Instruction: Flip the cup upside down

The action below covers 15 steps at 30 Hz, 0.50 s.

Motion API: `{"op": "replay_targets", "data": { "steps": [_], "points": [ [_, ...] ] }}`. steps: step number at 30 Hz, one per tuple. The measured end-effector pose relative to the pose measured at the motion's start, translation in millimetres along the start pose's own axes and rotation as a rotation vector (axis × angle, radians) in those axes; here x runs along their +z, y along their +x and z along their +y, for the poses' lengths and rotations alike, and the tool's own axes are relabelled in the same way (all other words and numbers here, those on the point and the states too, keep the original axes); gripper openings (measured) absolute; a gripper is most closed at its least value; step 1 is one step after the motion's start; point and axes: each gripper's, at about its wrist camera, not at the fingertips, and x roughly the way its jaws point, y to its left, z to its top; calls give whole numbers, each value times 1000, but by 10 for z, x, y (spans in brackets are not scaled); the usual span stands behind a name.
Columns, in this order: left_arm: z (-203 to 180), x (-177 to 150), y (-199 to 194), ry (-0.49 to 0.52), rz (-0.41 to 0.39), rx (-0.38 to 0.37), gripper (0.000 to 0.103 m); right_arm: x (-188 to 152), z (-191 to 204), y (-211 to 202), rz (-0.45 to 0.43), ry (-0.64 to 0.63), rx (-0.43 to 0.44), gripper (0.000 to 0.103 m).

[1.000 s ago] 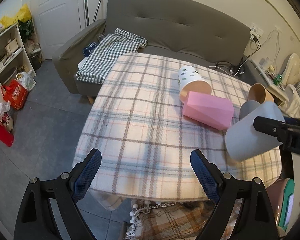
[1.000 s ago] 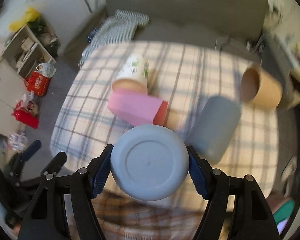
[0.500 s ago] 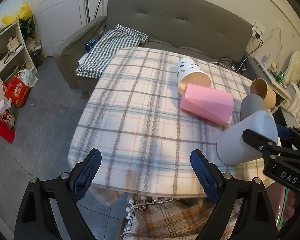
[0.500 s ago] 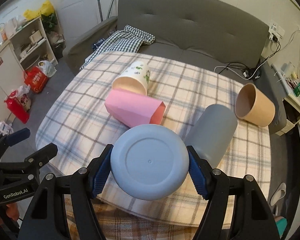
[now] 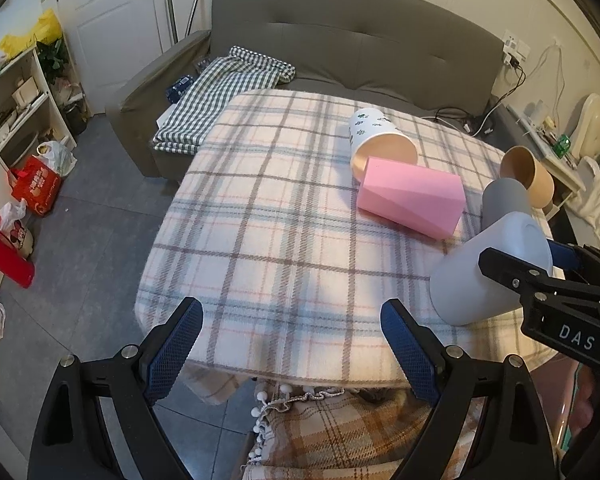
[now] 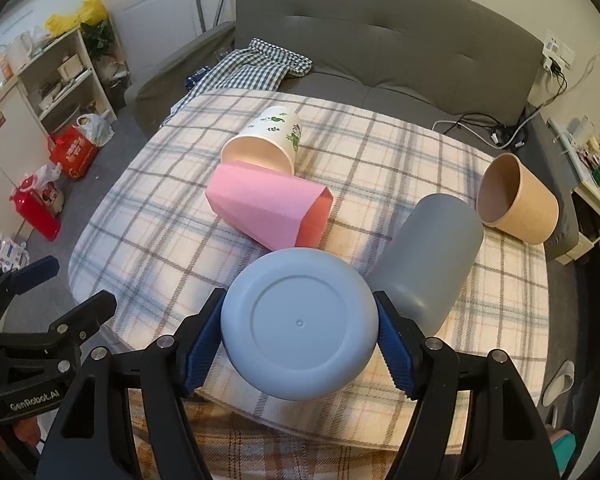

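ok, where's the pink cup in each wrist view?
Left wrist: pink cup right of centre, on its side, just below the white patterned cup.
Right wrist: pink cup at centre, above the pale blue cup held in the jaws.
Shared landmark: the grey sofa behind the table.

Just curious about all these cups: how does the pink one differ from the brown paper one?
The pink cup has flat angular facets; the brown paper cup is smooth and round. The pink cup touches the white patterned cup; the brown one lies beside the grey cup near the table's far edge. Both lie on their sides.
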Motion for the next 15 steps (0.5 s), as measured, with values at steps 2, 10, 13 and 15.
{"op": "replay_targets", "data": {
  "steps": [2, 10, 13, 15],
  "points": [
    [-509, 127, 161, 5, -6, 3, 93, 3, -16, -10, 2, 8, 4, 71],
    [-2353, 517, 208, 30, -74, 15, 93, 46, -54, -429, -104, 12, 27, 76],
    [-3101, 639, 113, 50, -121, 22, 93, 42, -109, -642, -149, 23, 38, 76],
    [-3567, 729, 75, 61, -153, 22, 93, 20, -153, -802, -180, 30, 37, 76]
  ]
}}
